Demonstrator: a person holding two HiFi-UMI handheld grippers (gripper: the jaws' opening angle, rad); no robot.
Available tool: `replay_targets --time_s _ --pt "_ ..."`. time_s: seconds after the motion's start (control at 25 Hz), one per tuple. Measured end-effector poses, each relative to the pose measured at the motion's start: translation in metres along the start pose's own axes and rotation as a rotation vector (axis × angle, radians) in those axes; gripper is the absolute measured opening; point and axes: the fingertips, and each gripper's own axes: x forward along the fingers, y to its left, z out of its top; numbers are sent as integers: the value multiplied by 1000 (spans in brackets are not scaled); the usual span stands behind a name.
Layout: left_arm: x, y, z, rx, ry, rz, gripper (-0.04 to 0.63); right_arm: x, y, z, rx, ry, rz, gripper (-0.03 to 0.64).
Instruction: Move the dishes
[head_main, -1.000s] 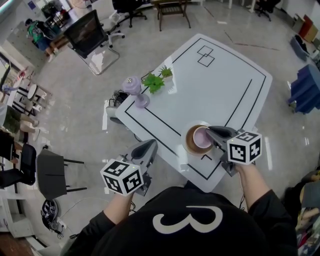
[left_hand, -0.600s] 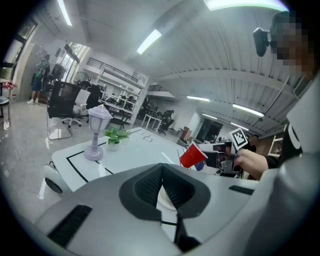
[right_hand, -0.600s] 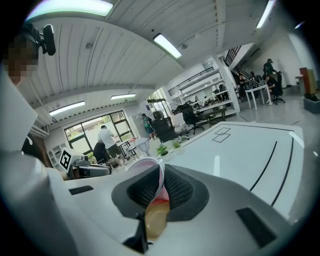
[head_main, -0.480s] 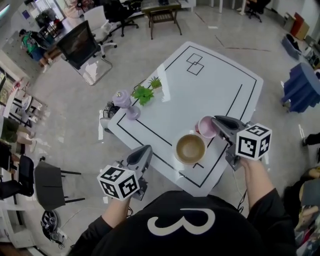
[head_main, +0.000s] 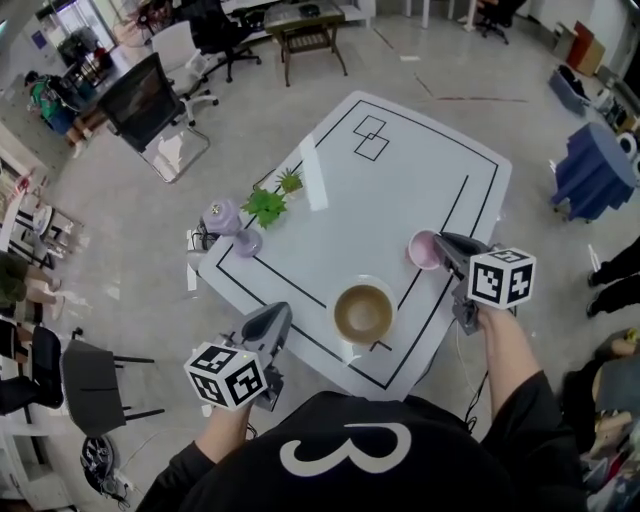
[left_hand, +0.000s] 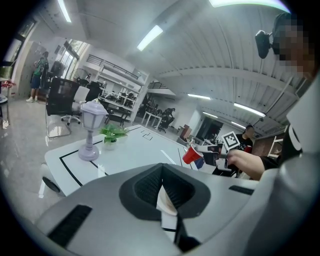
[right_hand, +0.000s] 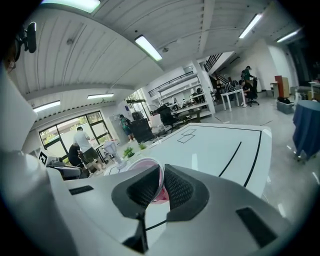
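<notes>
A brown bowl (head_main: 363, 313) with a pale rim sits on the white table (head_main: 370, 210) near its front edge. A pink cup (head_main: 423, 249) hangs tilted over the table's right edge, and my right gripper (head_main: 441, 244) is shut on its rim. In the right gripper view the cup's rim (right_hand: 149, 175) is pinched between the jaws of the right gripper (right_hand: 162, 176). From the left gripper view the cup (left_hand: 191, 154) looks red. My left gripper (head_main: 273, 317) hovers off the table's front left edge, shut and empty; in its own view this left gripper (left_hand: 162, 175) shows only a sliver of table through its jaws.
A purple lamp (head_main: 225, 222) and two small green plants (head_main: 265, 205) stand at the table's left edge. A dark stool (head_main: 95, 380) and office chairs (head_main: 150, 95) stand on the floor to the left. A blue draped object (head_main: 590, 170) is at right.
My right gripper lifted the pink cup out of the brown bowl and carried it right, to the table's right edge. The left gripper stayed beside the front left edge.
</notes>
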Motion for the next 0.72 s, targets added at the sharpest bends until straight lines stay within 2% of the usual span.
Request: replay_targets --time_s 0.4,0.72 --pt "12 7 -9 -20 47 3 0 28 -37 -33 77 96 -60 26" --pt "14 15 -13 -29 62 13 2 36 -47 -39 97 118 -79 29"
